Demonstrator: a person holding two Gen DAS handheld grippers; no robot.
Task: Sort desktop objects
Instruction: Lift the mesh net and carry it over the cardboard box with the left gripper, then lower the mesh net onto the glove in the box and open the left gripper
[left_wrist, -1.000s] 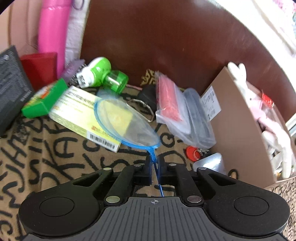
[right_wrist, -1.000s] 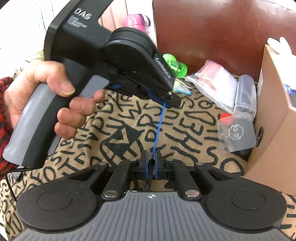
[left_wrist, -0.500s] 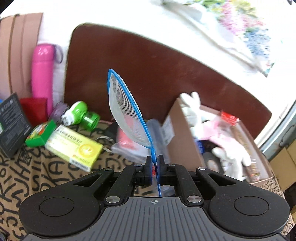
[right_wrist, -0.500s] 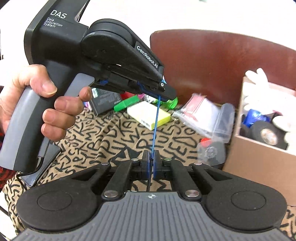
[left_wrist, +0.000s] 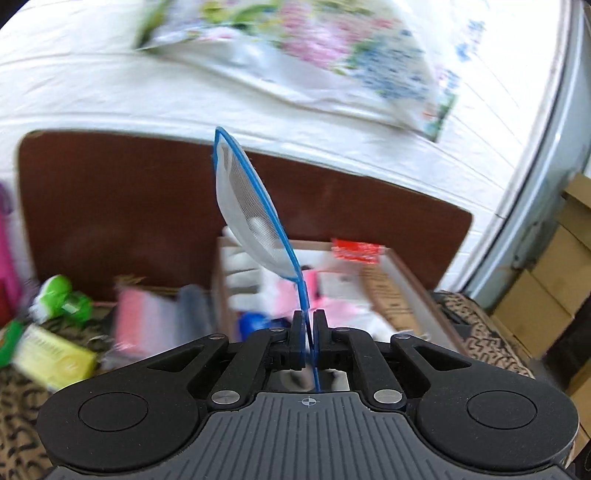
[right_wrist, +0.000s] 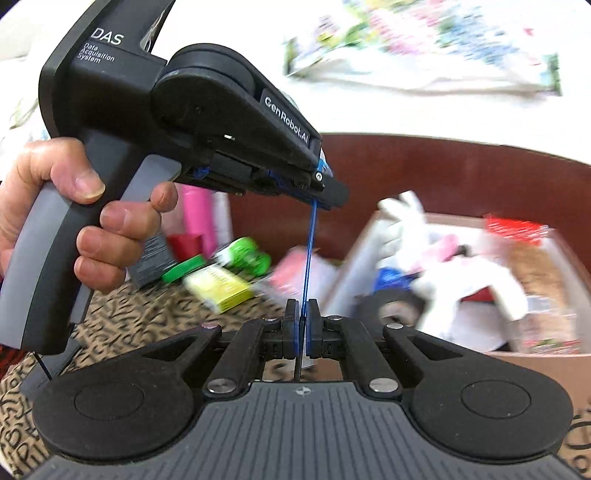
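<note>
A small blue-rimmed mesh strainer (left_wrist: 251, 206) stands up in the air on a thin blue handle (right_wrist: 307, 254). My left gripper (left_wrist: 309, 321) is shut on the handle just below the mesh. My right gripper (right_wrist: 302, 314) is shut on the handle's lower end, and the handle runs up from it to the left gripper's tip (right_wrist: 328, 192). A hand (right_wrist: 92, 221) grips the left tool. Behind the strainer, an open cardboard box (left_wrist: 402, 291) holds white plush toys (right_wrist: 406, 221), a black tape roll (right_wrist: 391, 306) and packets.
On the patterned cloth (right_wrist: 118, 314) at the left lie a yellow box (left_wrist: 51, 356), a green and white bottle (left_wrist: 61, 299), a green box (right_wrist: 183, 268), a pink-filled clear bag (left_wrist: 147, 317) and a pink bottle (right_wrist: 197, 214). A brown board (left_wrist: 110, 206) stands behind. Cardboard cartons (left_wrist: 554, 280) are stacked at the right.
Both grippers have risen and swung to the right with the strainer held between them. The strainer has turned from lying flat over the yellow box to standing upright before the cardboard box.
</note>
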